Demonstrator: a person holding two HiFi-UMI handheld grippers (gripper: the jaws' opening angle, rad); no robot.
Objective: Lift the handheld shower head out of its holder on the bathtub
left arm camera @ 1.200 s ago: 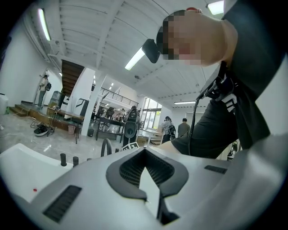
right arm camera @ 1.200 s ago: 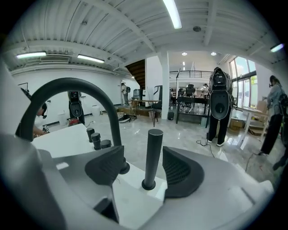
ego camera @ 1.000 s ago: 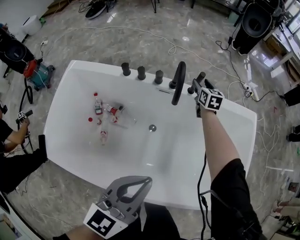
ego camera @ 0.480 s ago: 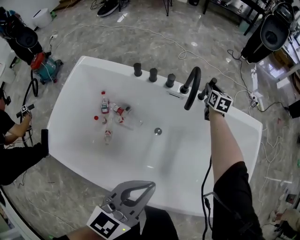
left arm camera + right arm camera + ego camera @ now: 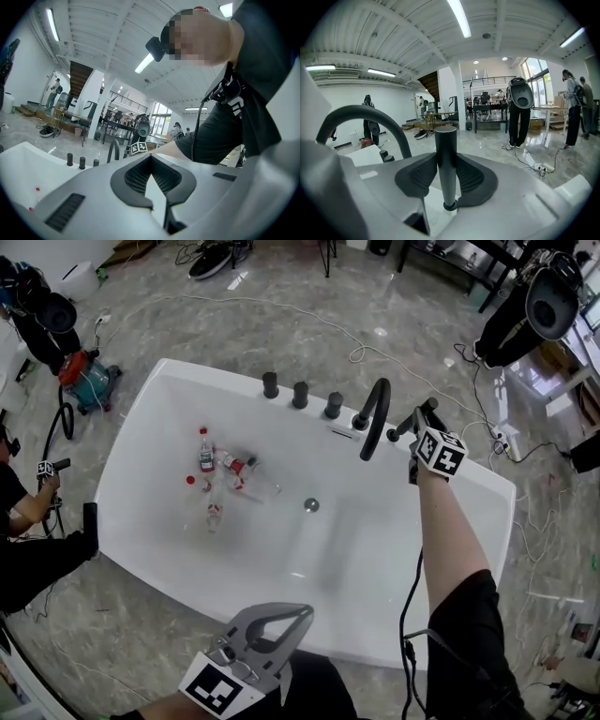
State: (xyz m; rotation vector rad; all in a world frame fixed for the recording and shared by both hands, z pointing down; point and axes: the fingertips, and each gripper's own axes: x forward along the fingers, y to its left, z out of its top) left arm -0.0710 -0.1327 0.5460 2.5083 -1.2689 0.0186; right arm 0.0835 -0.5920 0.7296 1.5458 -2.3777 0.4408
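Step in hand: grasp made, lift due. Right tongs [image 5: 422,420] had just been closing and were clamped on the shower head [image 5: 446,140], pads on both sides of its dark upright stem. It stood at the far rim of the bathtub [image 5: 150,521], just right of the arched spout [image 5: 375,413]. Couldn't tell if its lower end was clear of the holder, since the tongs' body blocked that. Left tongs [image 5: 298,615] sat idle by the near rim, closed and empty. Next, my call: pull straight up along the stem, no tilt, grip firm.
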